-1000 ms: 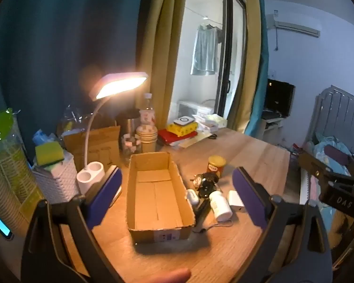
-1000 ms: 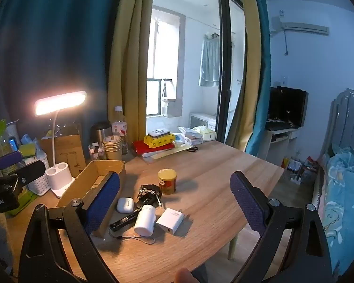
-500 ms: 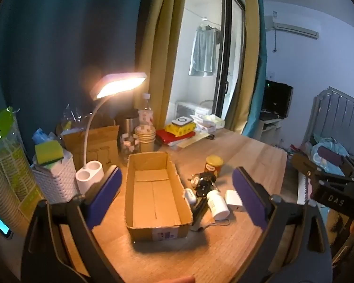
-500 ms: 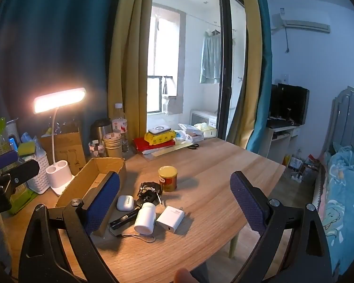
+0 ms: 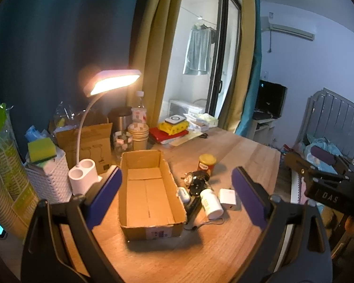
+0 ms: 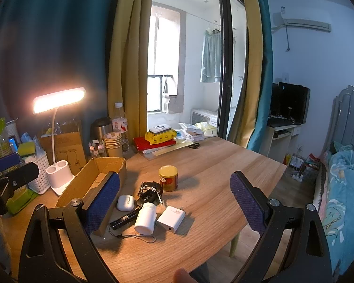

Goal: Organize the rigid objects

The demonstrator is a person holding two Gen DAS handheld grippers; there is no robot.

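Observation:
An open, empty cardboard box [image 5: 148, 195] lies on the wooden table [image 5: 236, 146]. Right of it sits a cluster: a yellow can [image 5: 207, 164], a black clock-like object [image 5: 197, 181], a white earbud case [image 5: 183, 194], a white pill bottle [image 5: 211, 204] lying down, a white charger [image 5: 227, 199] and a black stick with cable [image 5: 193, 212]. The right wrist view shows the box [image 6: 91, 184], can [image 6: 168, 178], bottle [image 6: 145, 218], charger [image 6: 171, 218] and case [image 6: 125, 202]. My left gripper [image 5: 177, 200] is open above the box's near end. My right gripper [image 6: 174, 205] is open, hovering over the cluster.
A lit desk lamp [image 5: 89, 155], a white basket with a sponge [image 5: 45, 174], paper cups [image 5: 138, 136], a brown carton [image 5: 89, 143] and stacked books [image 5: 172, 132] line the table's back. The table's right edge [image 6: 259, 202] drops toward a bed [image 6: 342, 188].
Both views shift only slightly; the left gripper has drifted a little back from the box. Both grippers stay open and nothing on the table has moved.

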